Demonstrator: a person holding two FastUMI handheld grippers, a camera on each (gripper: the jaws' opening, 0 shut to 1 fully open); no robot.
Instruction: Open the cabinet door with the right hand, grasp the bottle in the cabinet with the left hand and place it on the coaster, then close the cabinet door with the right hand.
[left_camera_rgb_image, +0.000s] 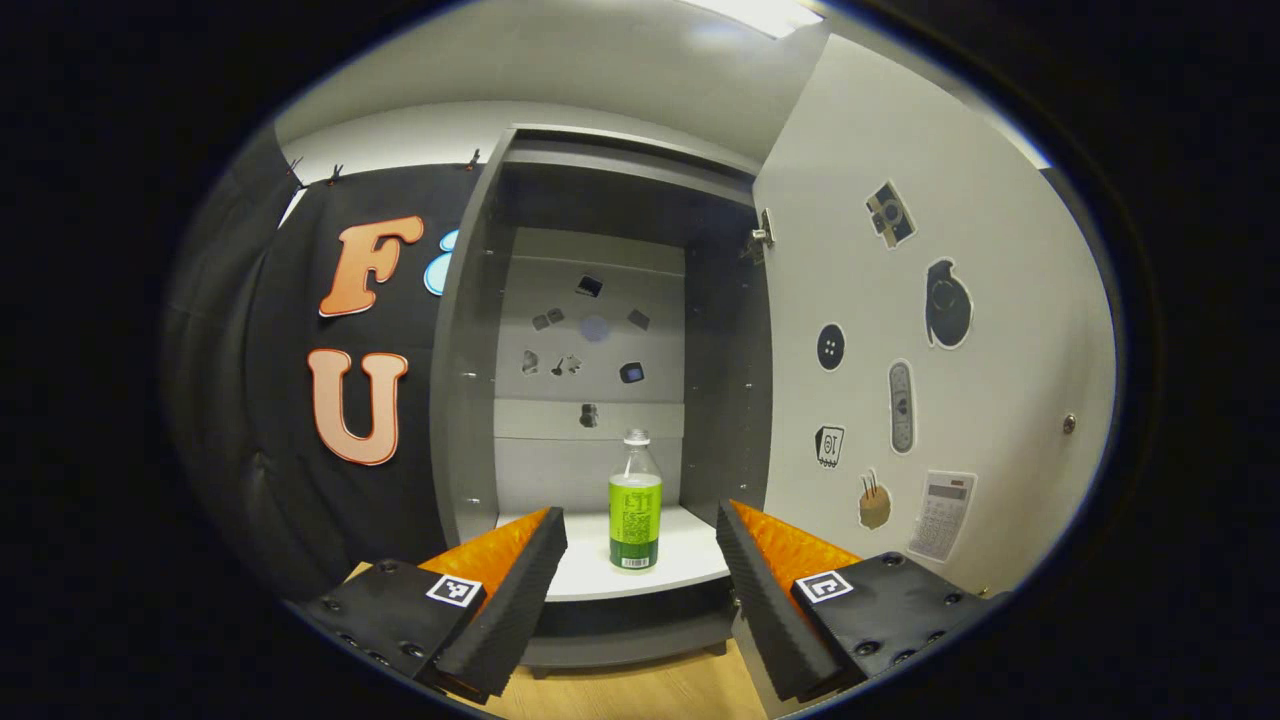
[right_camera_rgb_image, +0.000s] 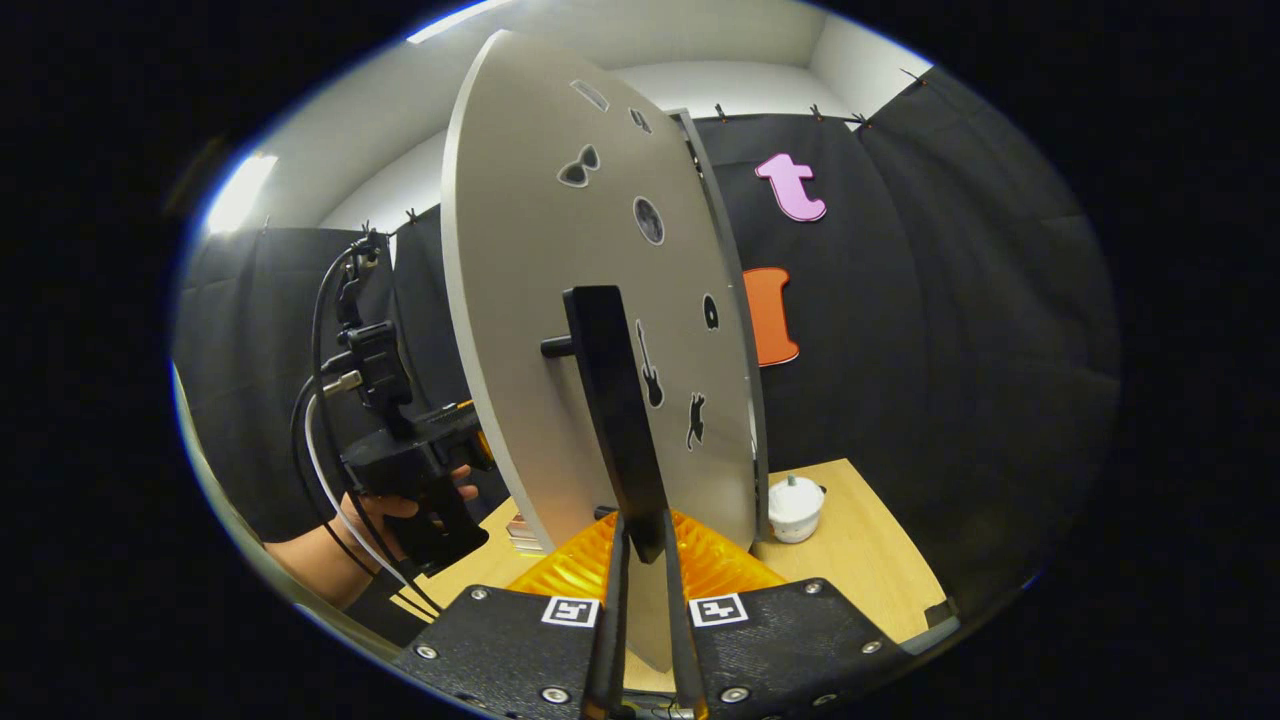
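In the left gripper view, the left gripper (left_camera_rgb_image: 640, 560) is spread wide and holds nothing, its two fingers framing the open cabinet (left_camera_rgb_image: 600, 400) ahead. The bottle (left_camera_rgb_image: 635, 502), clear at the top with a green label and a pale cap, stands upright on the cabinet's white bottom shelf (left_camera_rgb_image: 690, 575), near the shelf's front edge and apart from both fingers. The cabinet door (left_camera_rgb_image: 930, 330) is swung open to the right of the bottle, its inner face dotted with stickers, and more stickers sit on the cabinet's back panel above the bottle. A strip of wooden desk (left_camera_rgb_image: 650, 690) shows below the cabinet. In the right gripper view, the right gripper (right_camera_rgb_image: 640, 545) is pressed together on the dark bar handle (right_camera_rgb_image: 612, 400) of the cabinet door, which stands edge-on in front of the camera. Left of the door, a hand (right_camera_rgb_image: 400, 505) holds the left gripper's body with its cables. Right of the door, a small white lidded pot (right_camera_rgb_image: 794, 507) sits on the desk.
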